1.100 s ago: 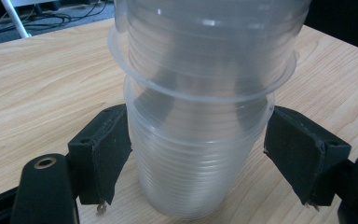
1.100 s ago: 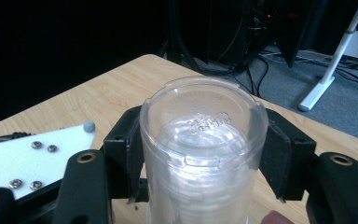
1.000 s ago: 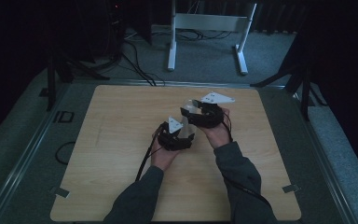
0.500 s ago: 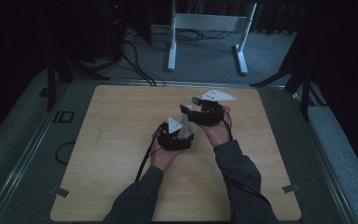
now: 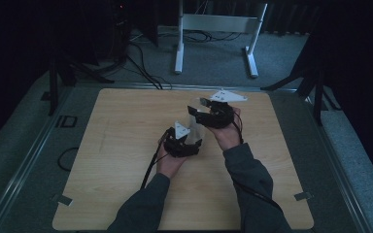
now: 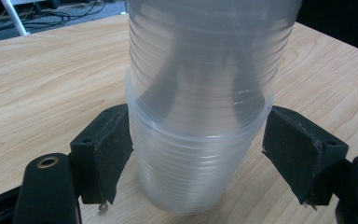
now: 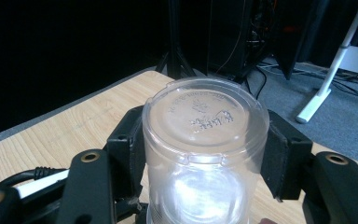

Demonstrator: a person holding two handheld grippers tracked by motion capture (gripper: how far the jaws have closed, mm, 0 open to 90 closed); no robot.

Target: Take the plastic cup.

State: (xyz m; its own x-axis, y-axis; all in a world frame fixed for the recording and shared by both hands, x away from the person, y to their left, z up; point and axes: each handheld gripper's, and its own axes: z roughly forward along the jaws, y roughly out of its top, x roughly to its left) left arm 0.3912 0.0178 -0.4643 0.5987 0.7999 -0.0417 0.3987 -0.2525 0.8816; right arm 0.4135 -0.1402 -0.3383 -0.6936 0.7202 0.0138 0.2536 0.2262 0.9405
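You're separating two nested clear cups held above the table (image 5: 126, 145). Your right gripper (image 7: 205, 154) has just been closing and clamps the upper cup (image 7: 205, 126) near its upturned base; your left gripper (image 6: 198, 154) has been closing too, and its pads touch the lower cup (image 6: 191, 172) (both inverted). Next, pull them apart along their axis. Only a white stand (image 5: 218, 29) and floor cables (image 5: 141, 63) lie beyond, well apart.

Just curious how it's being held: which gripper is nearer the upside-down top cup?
Right. The right gripper clamps the top cup; the left gripper grips the lower cup beneath it. Both pairs of jaws have just been closing.
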